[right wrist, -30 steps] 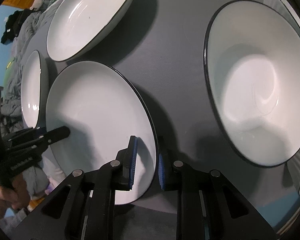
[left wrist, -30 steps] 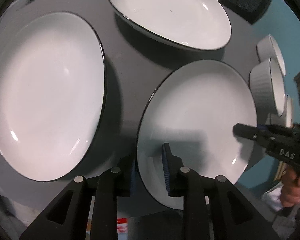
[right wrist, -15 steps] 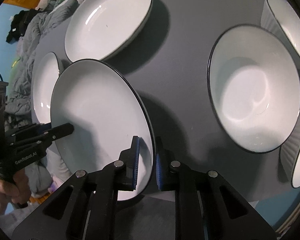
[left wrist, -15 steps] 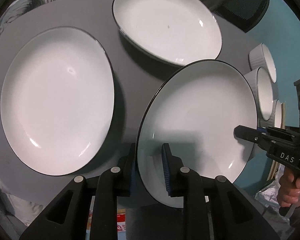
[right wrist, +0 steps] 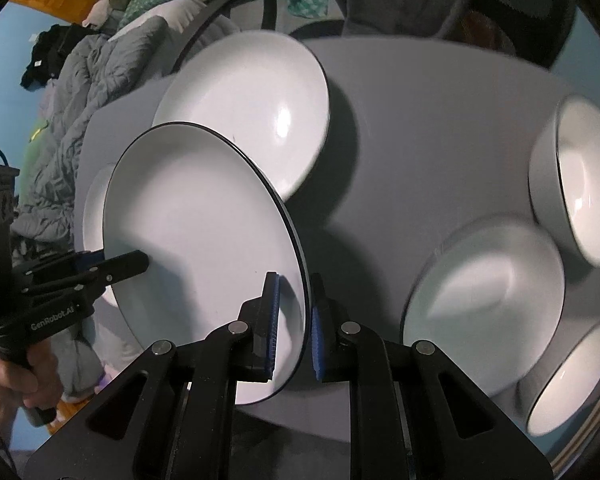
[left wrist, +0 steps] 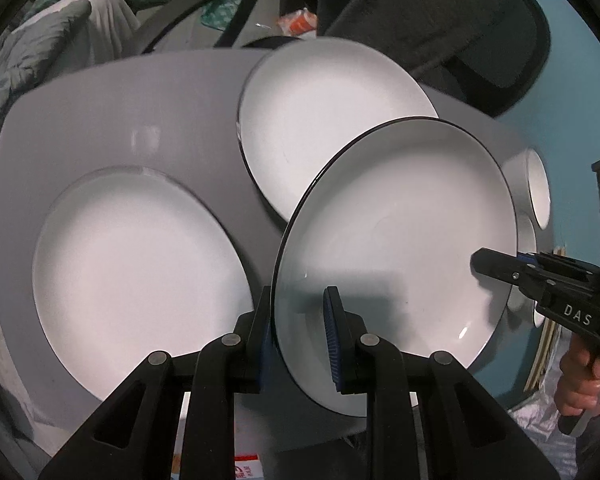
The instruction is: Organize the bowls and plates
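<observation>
We note both hand-held grippers, left (left wrist: pixel 298 336) and right (right wrist: pixel 293 322), pinch one lifted plate (left wrist: pixel 400 248) by opposite rims; uneven pull risks slip onto counter (right wrist: pixel 400 128).

The lifted plate (left wrist: pixel 400 216) is showing white with a thin black rim. The worktop (left wrist: pixel 112 112) is looking plain grey. The gripper pads (right wrist: pixel 274 320) are showing ribbed blue on black arms.

White black-rimmed plate (left wrist: pixel 400 216) tilted above table, two plates (left wrist: pixel 140 264) and bowls (right wrist: pixel 484 304) lying flat.
</observation>
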